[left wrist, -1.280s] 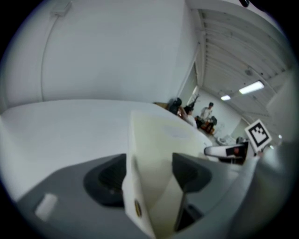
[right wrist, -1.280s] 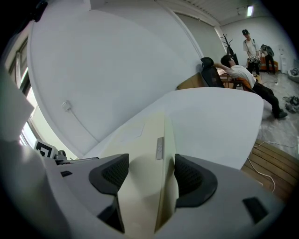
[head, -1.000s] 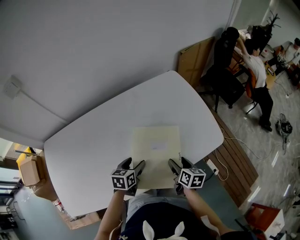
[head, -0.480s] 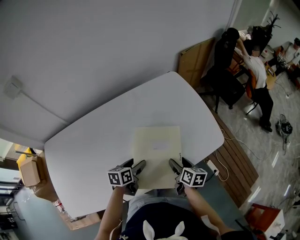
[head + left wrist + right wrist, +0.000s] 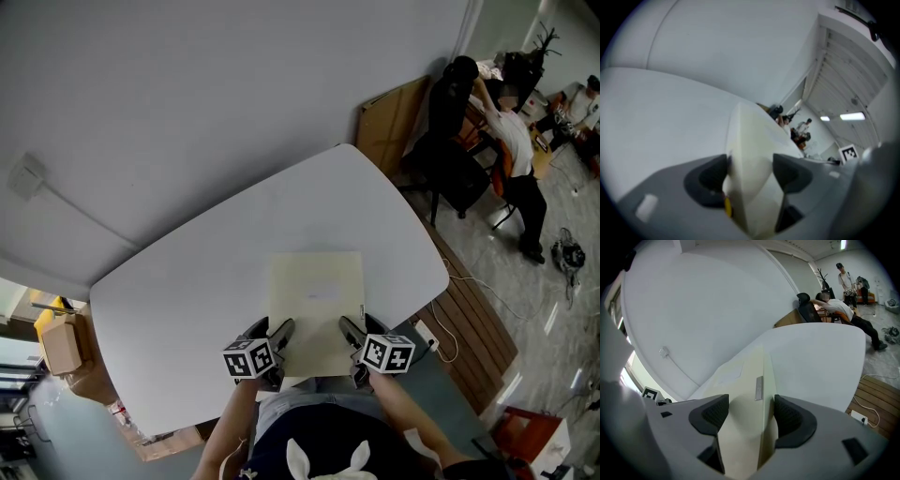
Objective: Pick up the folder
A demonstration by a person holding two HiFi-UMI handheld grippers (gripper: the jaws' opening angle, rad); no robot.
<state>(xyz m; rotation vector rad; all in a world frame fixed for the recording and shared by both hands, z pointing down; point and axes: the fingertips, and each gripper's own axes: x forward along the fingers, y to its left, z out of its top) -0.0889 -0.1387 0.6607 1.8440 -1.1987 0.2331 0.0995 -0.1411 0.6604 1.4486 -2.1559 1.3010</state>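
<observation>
– Seen from the head view, where's the folder (image 5: 317, 305)?
– On the white table (image 5: 206, 272), at its near edge, right in front of the person (image 5: 319, 439). The left gripper (image 5: 273, 330) is on its near left corner and the right gripper (image 5: 357, 329) is on its near right corner.
– And the left gripper view?
– Both pads (image 5: 710, 178) pinch the cream folder (image 5: 751, 183), and the sheet bows between them.
– The right gripper view?
– Likewise: jaws clamped on the folder (image 5: 743, 427), just short of its metal clip (image 5: 759, 387).
</observation>
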